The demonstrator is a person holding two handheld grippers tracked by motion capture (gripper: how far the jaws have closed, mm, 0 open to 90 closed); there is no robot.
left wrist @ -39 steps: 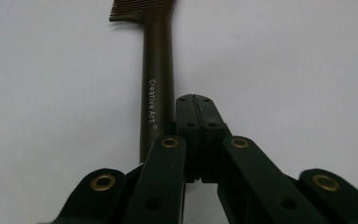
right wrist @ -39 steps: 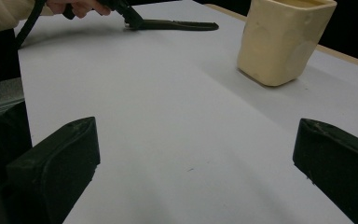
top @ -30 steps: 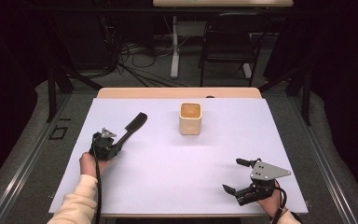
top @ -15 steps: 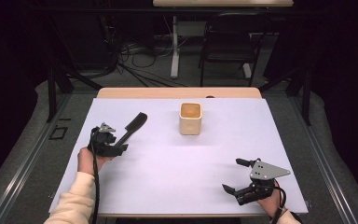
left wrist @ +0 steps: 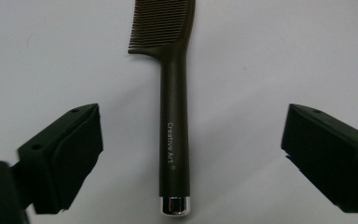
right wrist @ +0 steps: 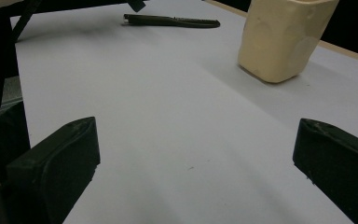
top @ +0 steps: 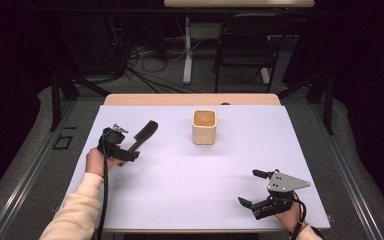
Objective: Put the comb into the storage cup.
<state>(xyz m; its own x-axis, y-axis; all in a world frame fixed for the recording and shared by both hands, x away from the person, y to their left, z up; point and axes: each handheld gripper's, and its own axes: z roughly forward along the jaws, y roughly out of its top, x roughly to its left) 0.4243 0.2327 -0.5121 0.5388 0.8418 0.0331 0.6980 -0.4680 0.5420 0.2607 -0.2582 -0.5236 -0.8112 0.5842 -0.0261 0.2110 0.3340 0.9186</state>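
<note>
Lying beside comb (top: pixel 143 135), cream cup (top: pixel 204 127) (upright), white table (top: pixel 190 190)

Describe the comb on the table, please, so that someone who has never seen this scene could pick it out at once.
Start at the white table and look to its left half, left of the cream square cup near the middle. The comb lies flat there, its handle between the open jaws of the left gripper. It is long and dark brown, with fine teeth, a silver end cap and "Creative Art" printed on the handle.
</note>
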